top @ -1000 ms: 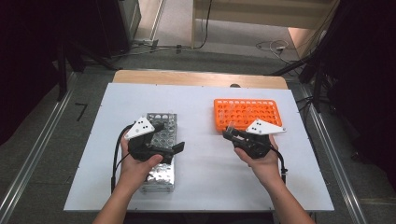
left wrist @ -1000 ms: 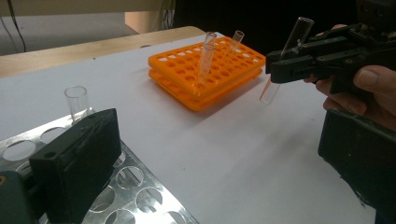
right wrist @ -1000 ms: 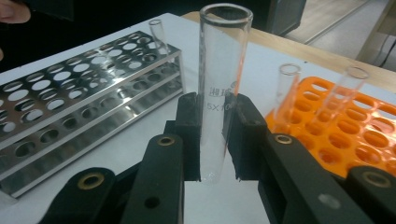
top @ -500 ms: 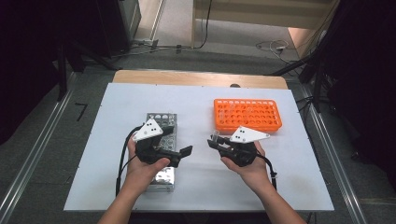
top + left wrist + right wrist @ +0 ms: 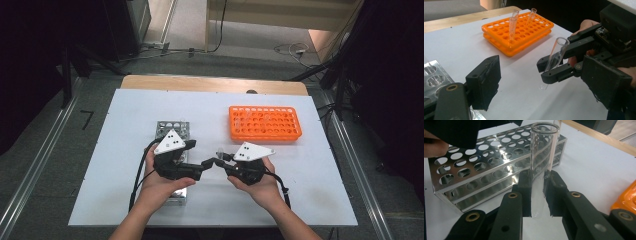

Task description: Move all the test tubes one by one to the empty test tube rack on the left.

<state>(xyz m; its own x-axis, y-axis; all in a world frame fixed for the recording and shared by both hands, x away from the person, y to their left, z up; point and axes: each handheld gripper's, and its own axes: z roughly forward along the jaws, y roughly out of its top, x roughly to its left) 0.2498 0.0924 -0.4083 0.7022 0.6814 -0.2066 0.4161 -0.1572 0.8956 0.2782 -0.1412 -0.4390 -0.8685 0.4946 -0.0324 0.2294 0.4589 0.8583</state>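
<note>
A clear glass test tube (image 5: 544, 162) stands upright with my right gripper (image 5: 537, 180) shut on its lower part. In the high view the right gripper (image 5: 216, 161) holds the tube (image 5: 219, 150) at the table's front middle, tip to tip with my left gripper (image 5: 200, 167). In the left gripper view the tube (image 5: 557, 52) and the right gripper (image 5: 556, 66) sit between the left gripper's (image 5: 544, 75) own jaws. Those jaws have just been closing, but stand apart from the tube. Behind are an orange rack (image 5: 265, 122) and a metal rack (image 5: 172, 130).
The orange rack (image 5: 519, 32) holds a few upright tubes (image 5: 511, 27). The metal rack (image 5: 486, 170) lies under the left hand, with several bare holes. A white mat (image 5: 320, 170) covers the table, and dark stands flank both sides.
The right gripper has carried the tube from beside the orange rack leftward and nearer the front, meeting the left gripper. The left gripper shifted slightly rightward over the metal rack.
</note>
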